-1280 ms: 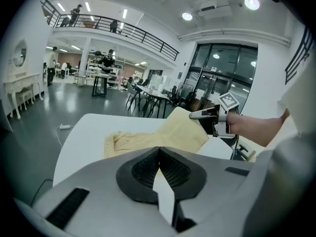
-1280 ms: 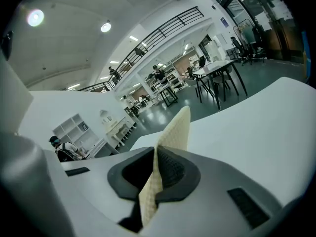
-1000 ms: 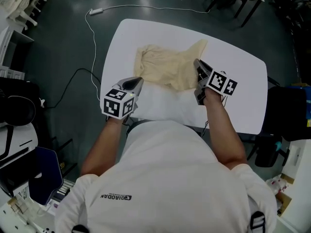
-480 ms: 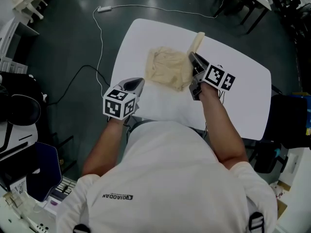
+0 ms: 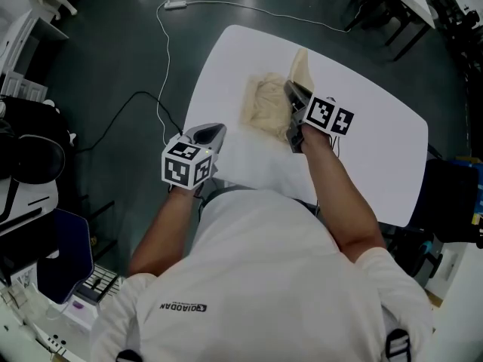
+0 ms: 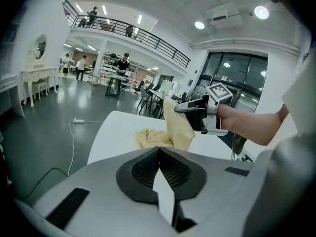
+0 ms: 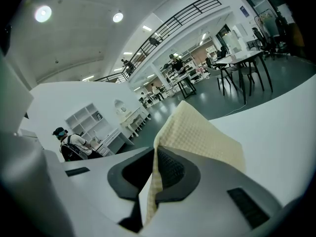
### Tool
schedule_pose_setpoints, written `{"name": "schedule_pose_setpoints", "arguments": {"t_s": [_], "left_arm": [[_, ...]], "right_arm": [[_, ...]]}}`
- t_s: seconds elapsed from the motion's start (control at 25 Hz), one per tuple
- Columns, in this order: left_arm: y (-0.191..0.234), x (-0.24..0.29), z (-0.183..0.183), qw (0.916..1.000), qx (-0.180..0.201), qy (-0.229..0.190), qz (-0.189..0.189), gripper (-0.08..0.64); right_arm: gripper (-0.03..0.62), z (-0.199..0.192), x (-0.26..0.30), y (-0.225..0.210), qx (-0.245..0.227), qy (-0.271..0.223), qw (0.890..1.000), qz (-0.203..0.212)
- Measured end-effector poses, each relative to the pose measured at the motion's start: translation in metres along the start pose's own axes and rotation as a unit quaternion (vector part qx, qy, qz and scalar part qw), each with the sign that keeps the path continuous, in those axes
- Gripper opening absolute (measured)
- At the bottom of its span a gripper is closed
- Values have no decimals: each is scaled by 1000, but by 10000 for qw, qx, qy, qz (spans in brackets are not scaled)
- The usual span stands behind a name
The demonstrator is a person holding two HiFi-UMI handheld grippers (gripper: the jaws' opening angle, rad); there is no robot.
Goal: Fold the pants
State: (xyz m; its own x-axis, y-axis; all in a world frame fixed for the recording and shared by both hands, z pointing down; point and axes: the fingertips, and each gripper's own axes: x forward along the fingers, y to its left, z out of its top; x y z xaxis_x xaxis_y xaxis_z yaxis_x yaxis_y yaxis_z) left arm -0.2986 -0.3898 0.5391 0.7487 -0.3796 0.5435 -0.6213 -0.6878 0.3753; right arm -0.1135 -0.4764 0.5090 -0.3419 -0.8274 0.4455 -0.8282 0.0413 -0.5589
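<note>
White table (image 5: 370,153) on a dark floor; the head view places the cream pants (image 5: 263,105) bunched toward its far side, with a white cable (image 5: 176,4) on the floor beyond. Right gripper (image 5: 290,90) is at the pants' right edge. Only the right gripper view confirms its jaws clamped on the waffle-textured pants (image 7: 197,132). Left gripper view shows that held portion raised off the table above the rest of the pants (image 6: 148,138). Left gripper (image 5: 214,130) is at the near left corner, apart from the pants, jaws closed together on nothing.
</note>
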Motion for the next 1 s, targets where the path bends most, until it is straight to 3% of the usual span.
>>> {"name": "schedule_pose_setpoints", "arguments": {"t_s": [0.48,0.84,1.0], "left_arm": [[28,-20,-21,9995,-291,74,121,28],[32,-34,-32,9983,-548,56,176,28],[37,-42,-45,9976,-626,146,255,28]], "right_arm": [[35,-65,88,13,-335,909,9950,-257],[40,-124,140,-2,-823,1661,9801,-709],[81,-140,154,-6,-1140,1941,9701,-905]]}}
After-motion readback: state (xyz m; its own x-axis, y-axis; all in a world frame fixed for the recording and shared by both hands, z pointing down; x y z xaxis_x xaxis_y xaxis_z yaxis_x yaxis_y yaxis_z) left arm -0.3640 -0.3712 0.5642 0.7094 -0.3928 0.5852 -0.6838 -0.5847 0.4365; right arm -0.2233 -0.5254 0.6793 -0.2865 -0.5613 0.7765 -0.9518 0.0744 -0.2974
